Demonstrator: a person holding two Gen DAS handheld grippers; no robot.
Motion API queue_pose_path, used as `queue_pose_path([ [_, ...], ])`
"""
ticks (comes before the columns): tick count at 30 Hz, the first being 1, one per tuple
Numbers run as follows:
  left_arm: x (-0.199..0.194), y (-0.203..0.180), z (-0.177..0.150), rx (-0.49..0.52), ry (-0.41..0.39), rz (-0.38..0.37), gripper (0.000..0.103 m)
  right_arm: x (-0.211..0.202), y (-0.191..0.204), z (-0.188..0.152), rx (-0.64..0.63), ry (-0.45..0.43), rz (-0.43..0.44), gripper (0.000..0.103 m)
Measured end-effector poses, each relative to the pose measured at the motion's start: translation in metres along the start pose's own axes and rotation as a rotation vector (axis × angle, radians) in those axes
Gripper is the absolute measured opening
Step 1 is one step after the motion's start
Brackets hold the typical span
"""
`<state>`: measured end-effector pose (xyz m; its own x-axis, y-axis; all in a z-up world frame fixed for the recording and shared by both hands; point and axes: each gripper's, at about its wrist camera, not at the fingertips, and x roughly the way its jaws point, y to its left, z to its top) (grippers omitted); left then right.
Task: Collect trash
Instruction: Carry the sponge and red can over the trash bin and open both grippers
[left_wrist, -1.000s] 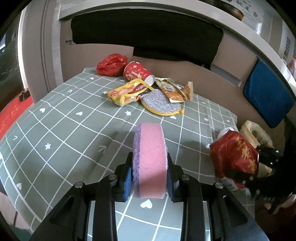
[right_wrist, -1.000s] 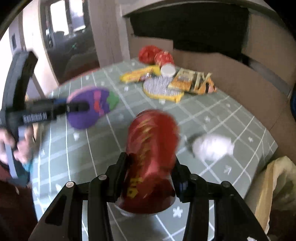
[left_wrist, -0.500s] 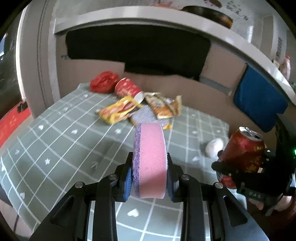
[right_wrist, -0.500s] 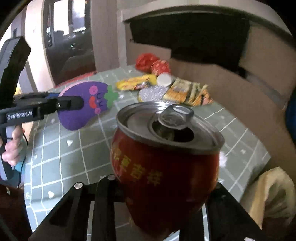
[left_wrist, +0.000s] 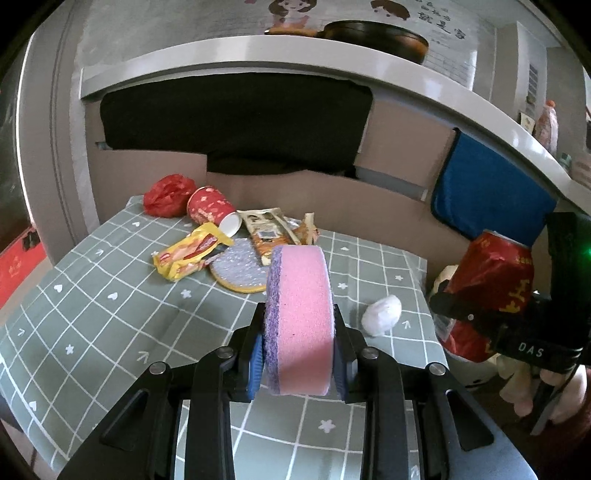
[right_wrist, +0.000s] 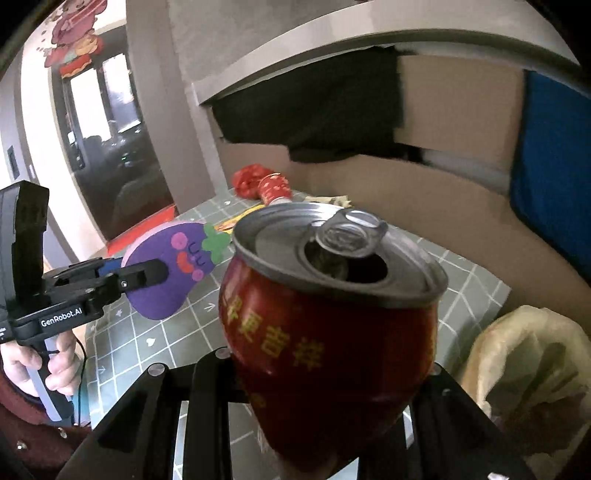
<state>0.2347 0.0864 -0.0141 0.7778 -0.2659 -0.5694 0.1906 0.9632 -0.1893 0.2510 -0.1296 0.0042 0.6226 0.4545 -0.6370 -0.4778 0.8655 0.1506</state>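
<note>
My left gripper (left_wrist: 299, 332) is shut on a thick pink sponge with a purple eggplant face (left_wrist: 301, 302), held on edge above the green checked tablecloth (left_wrist: 92, 314). In the right wrist view the same sponge (right_wrist: 166, 277) hangs at the left in the left gripper (right_wrist: 147, 275). My right gripper (right_wrist: 332, 369) is shut on a dented red drink can (right_wrist: 332, 325) with an open top, off the table's right edge. The left wrist view shows that can (left_wrist: 491, 288) at far right. At the table's far end lie a red plastic bag (left_wrist: 168, 195), a red paper cup (left_wrist: 212, 208), a yellow wrapper (left_wrist: 188, 253) and a snack wrapper (left_wrist: 273, 230).
A crumpled white paper ball (left_wrist: 382, 315) lies near the table's right edge. A round grey pad with a yellow rim (left_wrist: 240, 267) sits among the wrappers. A yellowish bag (right_wrist: 528, 362) stands open beside the table, below and right of the can. Cardboard panels and a blue cushion (left_wrist: 480, 199) back the table.
Both grippers have risen, so the table looks lower. The can has swung upright with its open top facing the right camera and left the table. The sponge stays gripped.
</note>
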Motion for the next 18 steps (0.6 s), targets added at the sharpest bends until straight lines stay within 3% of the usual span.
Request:
queue_pose_path([
  [10, 0.007, -0.056, 0.012, 0.059, -0.027, -0.052, 0.031, -0.040, -0.029, -0.002, 0.042, -0.085, -0.091, 0.026],
  [18, 0.029, -0.132, 0.021, 0.158, -0.027, -0.169, 0.031, -0.087, -0.078, -0.019, 0.113, -0.117, -0.240, 0.026],
])
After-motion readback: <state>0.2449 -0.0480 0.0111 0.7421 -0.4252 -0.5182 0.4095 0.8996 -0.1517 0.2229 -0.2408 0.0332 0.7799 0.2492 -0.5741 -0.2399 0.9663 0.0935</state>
